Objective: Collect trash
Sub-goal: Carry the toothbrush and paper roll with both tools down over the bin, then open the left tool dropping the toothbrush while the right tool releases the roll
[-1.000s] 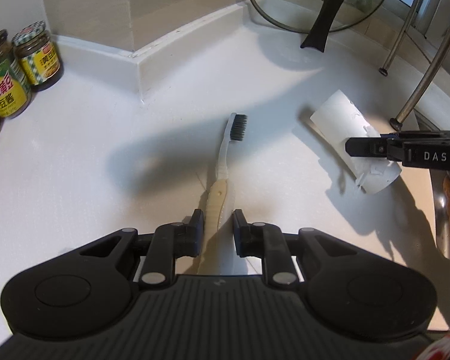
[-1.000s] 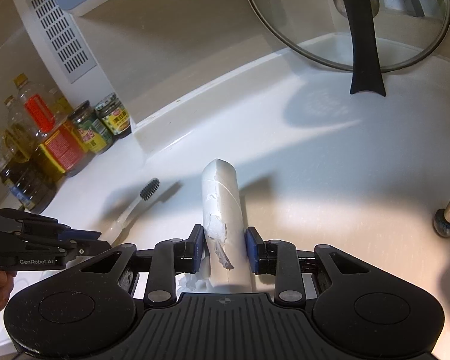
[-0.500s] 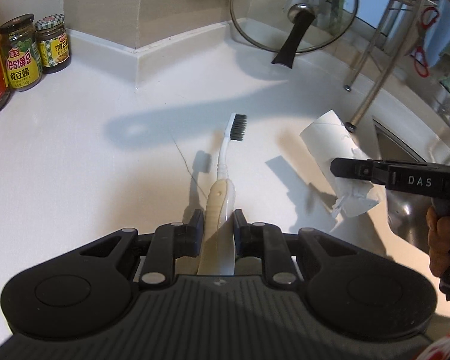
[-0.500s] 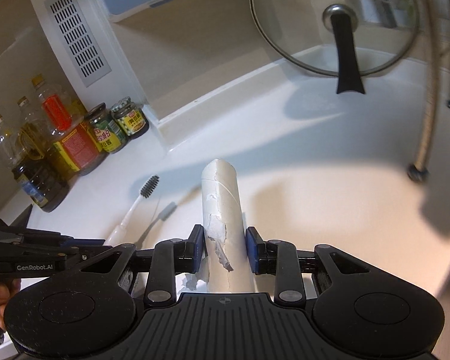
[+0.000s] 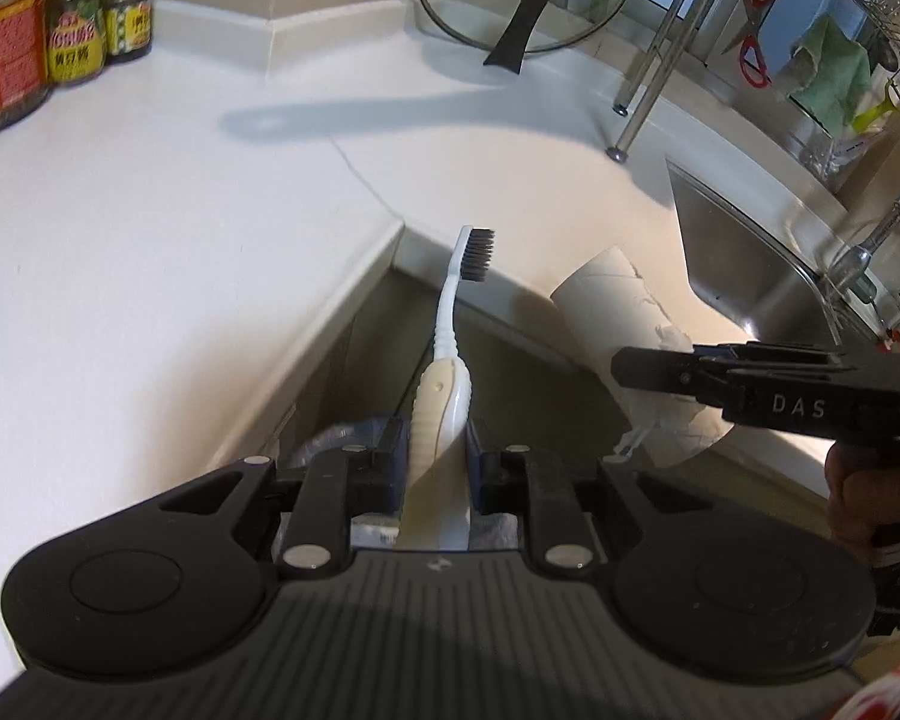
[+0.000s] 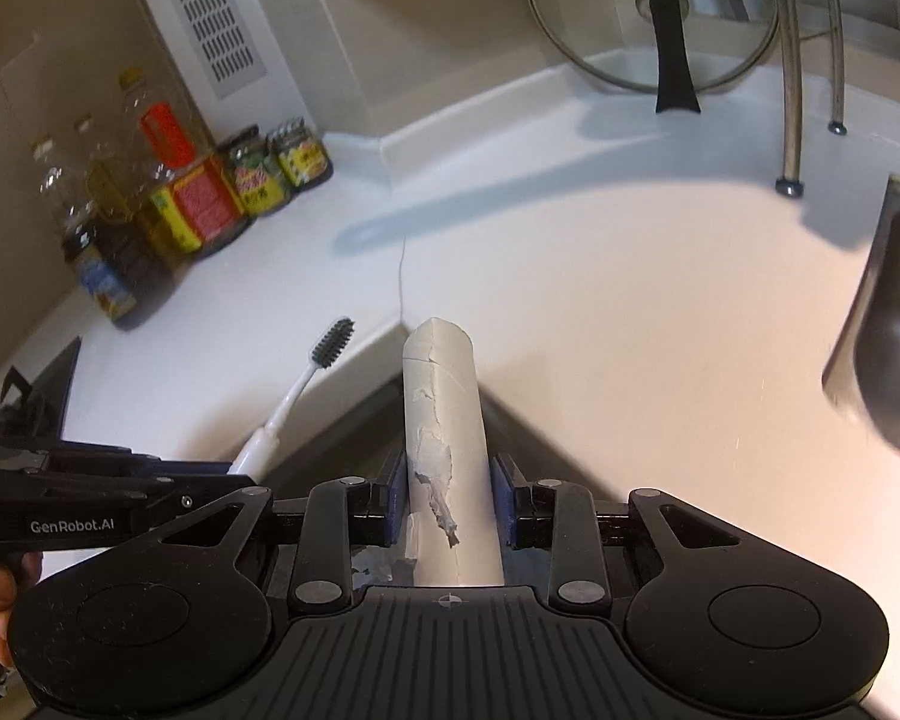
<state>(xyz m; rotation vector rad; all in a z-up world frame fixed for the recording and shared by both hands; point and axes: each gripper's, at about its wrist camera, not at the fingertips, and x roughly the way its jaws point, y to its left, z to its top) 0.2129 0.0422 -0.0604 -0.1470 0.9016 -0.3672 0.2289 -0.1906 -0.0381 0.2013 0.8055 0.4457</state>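
My left gripper (image 5: 435,450) is shut on the cream handle of a white toothbrush (image 5: 450,324) with black bristles, which sticks out forward in the air. My right gripper (image 6: 447,480) is shut on a torn cardboard tube (image 6: 444,408) with paper scraps hanging from it. Both items hang over the inner corner of the white counter's front edge (image 5: 342,294), above the cabinet front. In the left wrist view the right gripper (image 5: 630,367) and the tube (image 5: 618,312) are just to the right. In the right wrist view the left gripper (image 6: 234,480) and the toothbrush (image 6: 306,384) are to the left.
Sauce jars (image 5: 99,24) and oil bottles (image 6: 150,192) stand at the counter's back left. A glass lid (image 6: 654,18) leans on the back wall. A steel sink (image 5: 750,252) and dish-rack legs (image 5: 648,90) are on the right. Something bluish (image 5: 336,438) shows below the left fingers.
Both grippers pulled back from the counter with the toothbrush and the tube held. They were over the counter top; now they hang past its front corner edge.
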